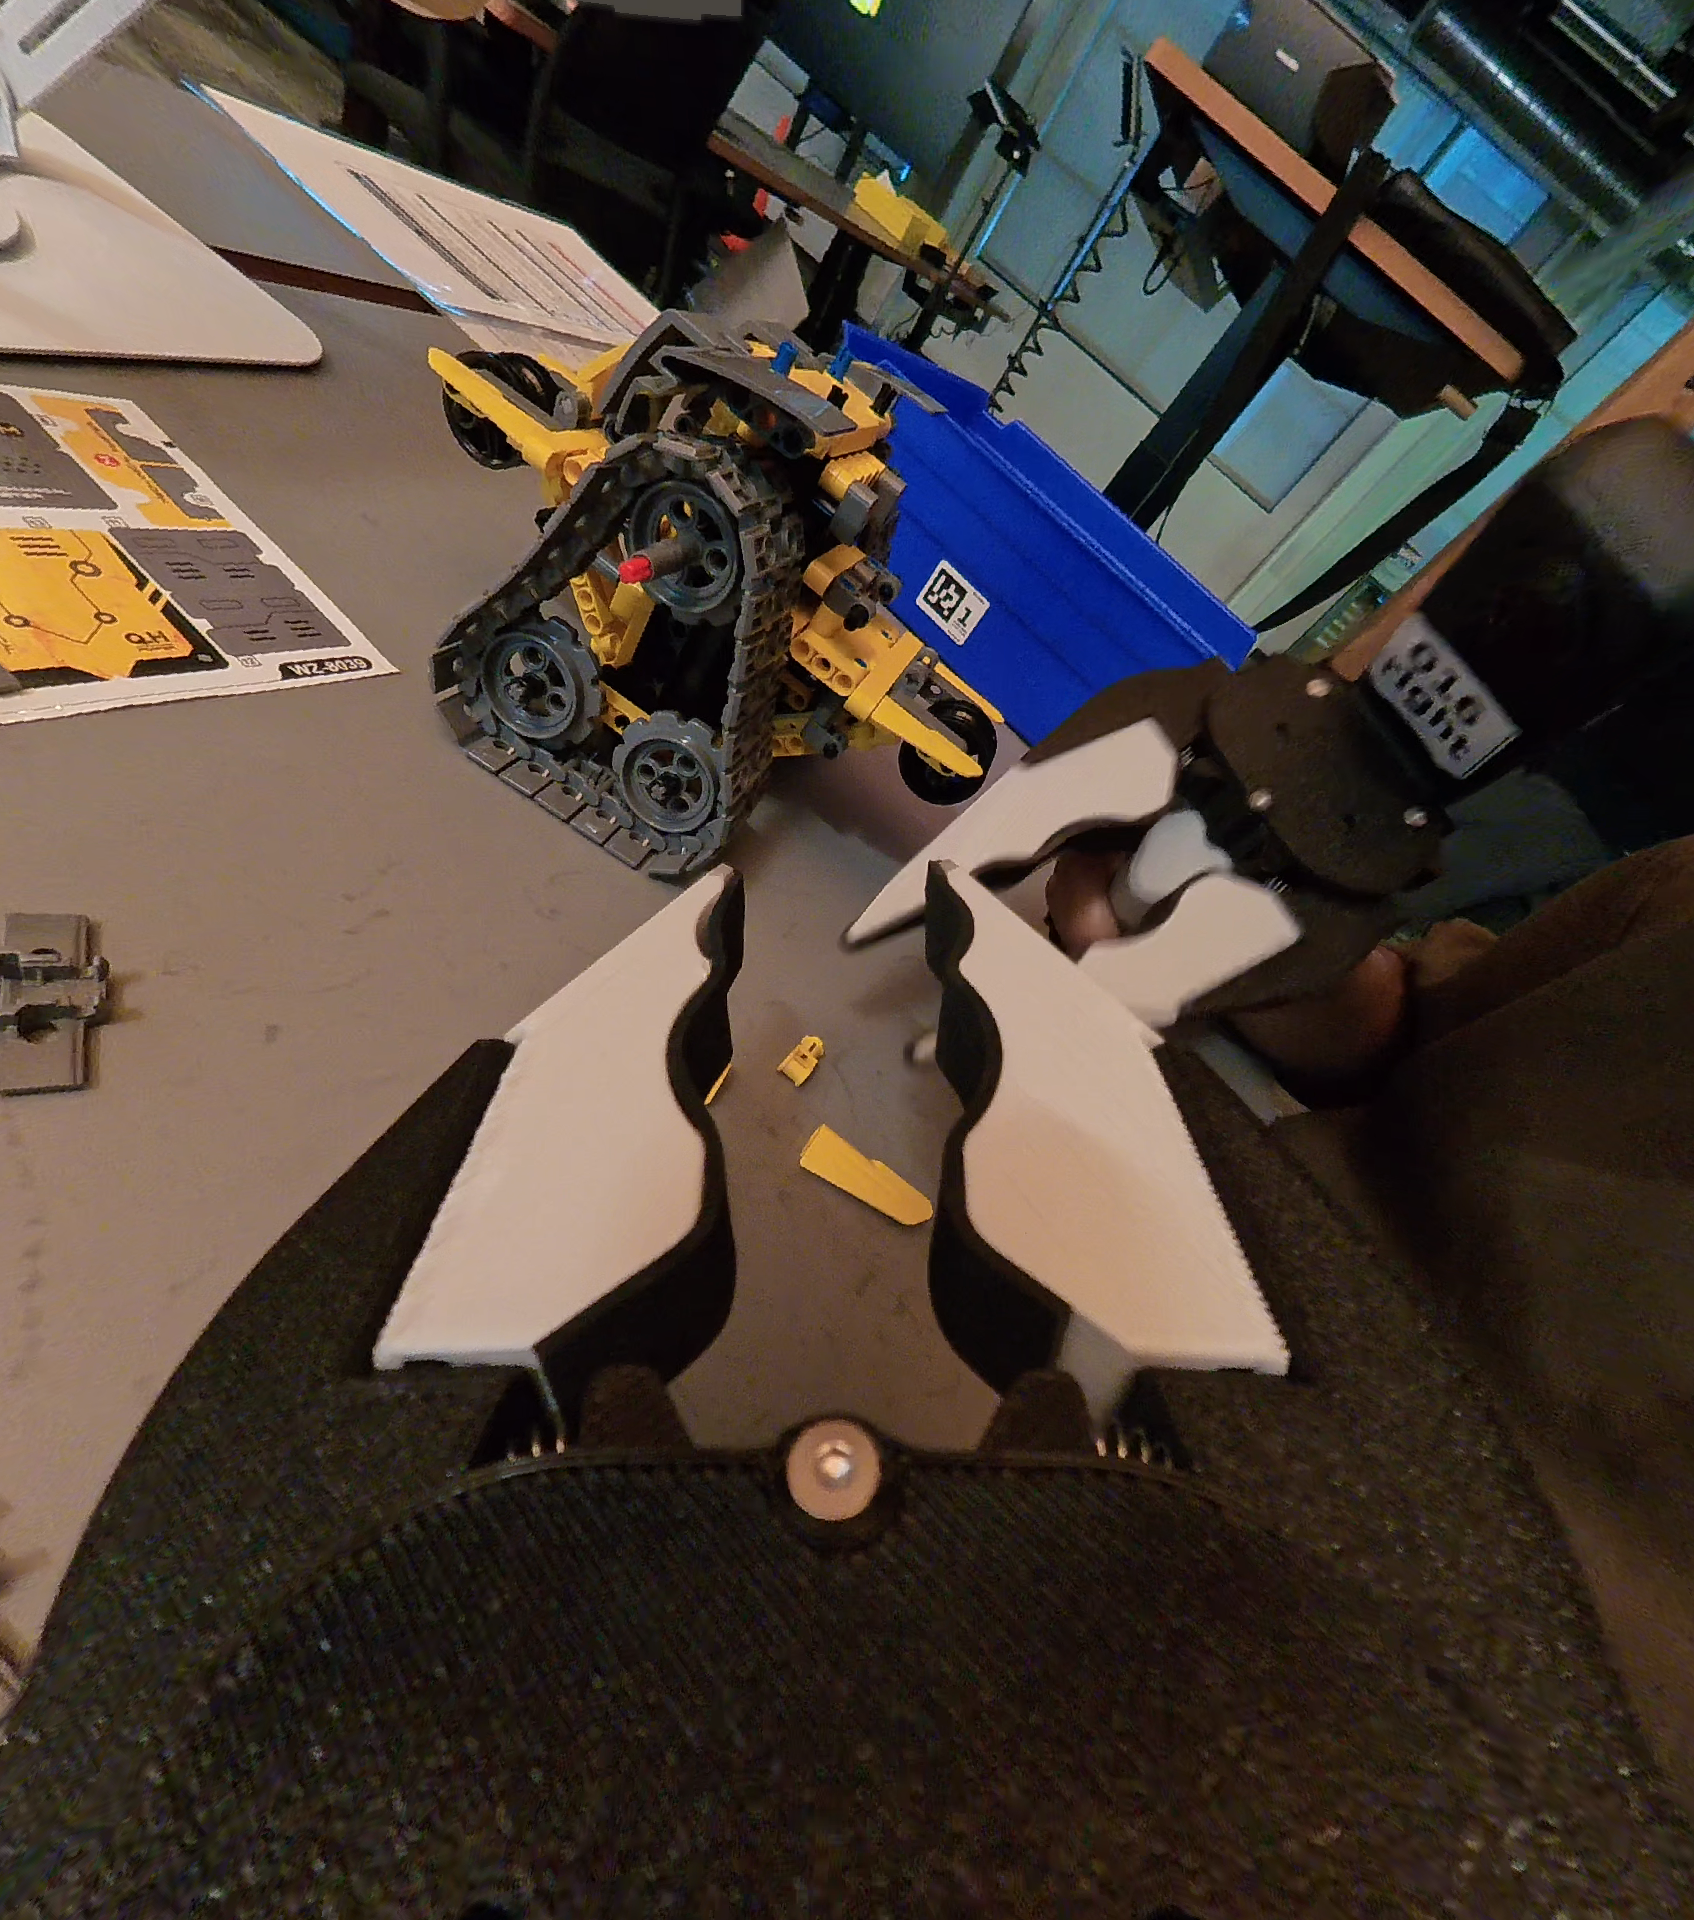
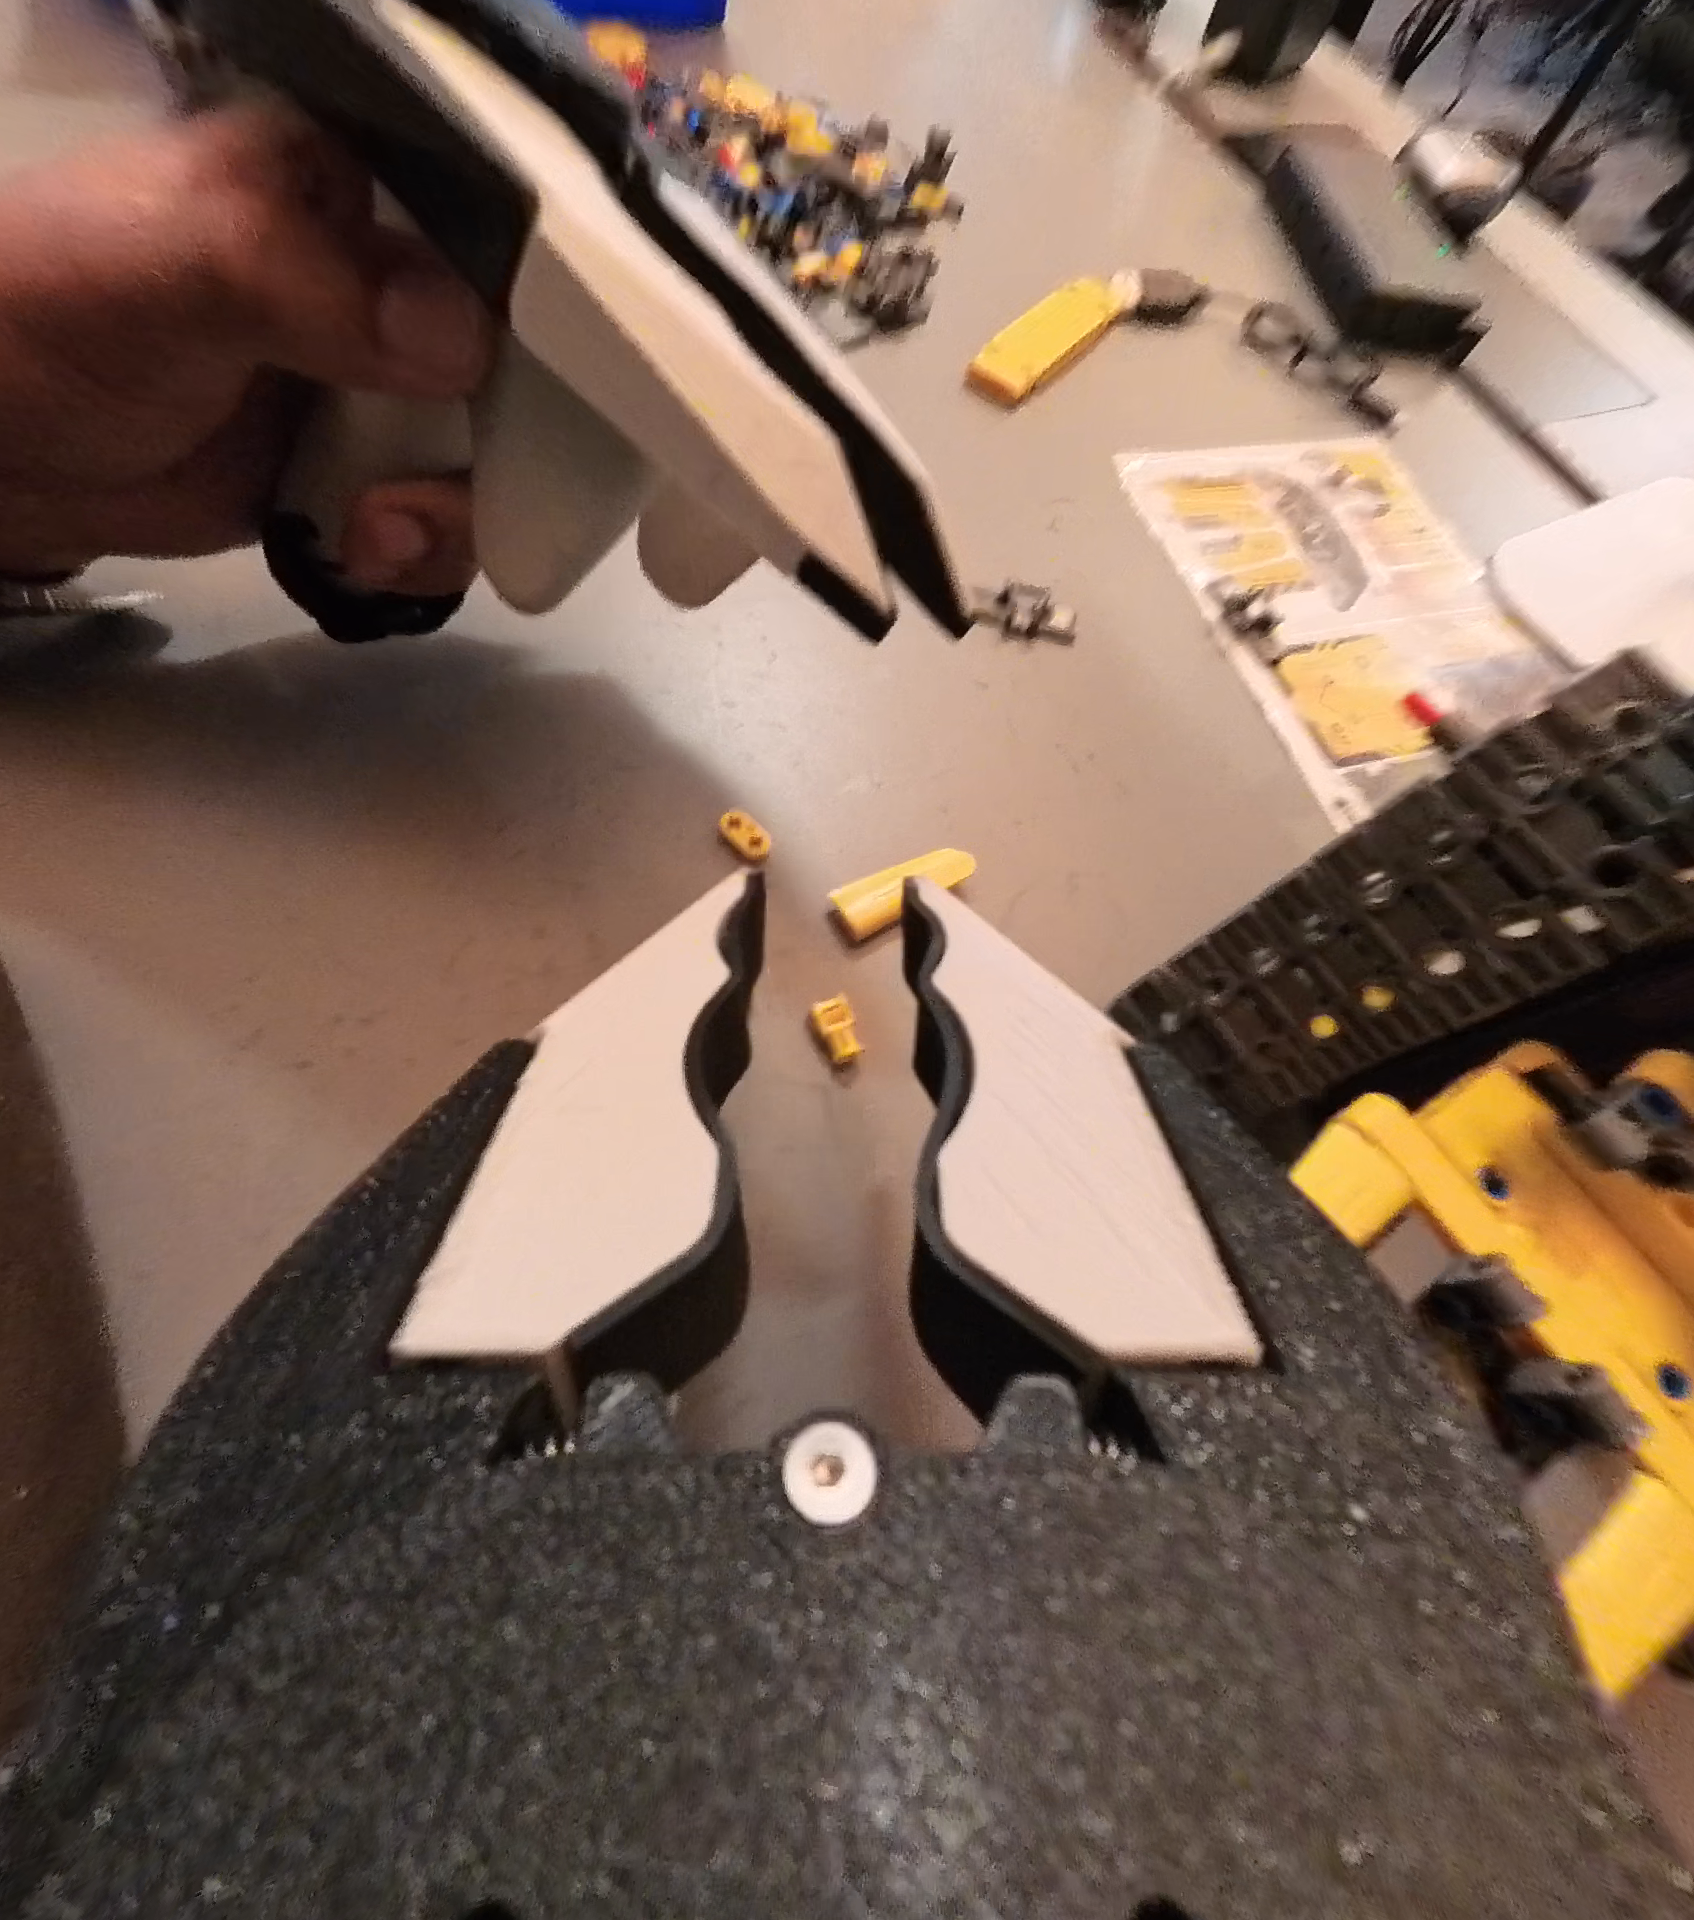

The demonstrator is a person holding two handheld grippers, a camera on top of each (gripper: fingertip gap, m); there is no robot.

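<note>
Leftmost on the grey table (image 1: 199, 831), a sticker sheet (image 1: 95, 561) in yellow and grey lies flat; near it sits a small grey track link (image 1: 38, 997). Centre: left gripper (image 1: 835, 894) hovers low, fingers apart, nothing between them; beneath the gap lie a tiny yellow connector (image 1: 801, 1060) and a yellow wedge-shaped piece (image 1: 864, 1174), both loose on the table. Behind stands a yellow brick-built tracked vehicle (image 1: 677, 582), grey tread looped round three toothed wheels, red pin on an axle. Right of it, touching, a blue bin (image 1: 1051, 540). Farther right, right gripper (image 2: 830, 881) comes in, fingers also parted and empty, tips near the same yellow pieces.
</note>
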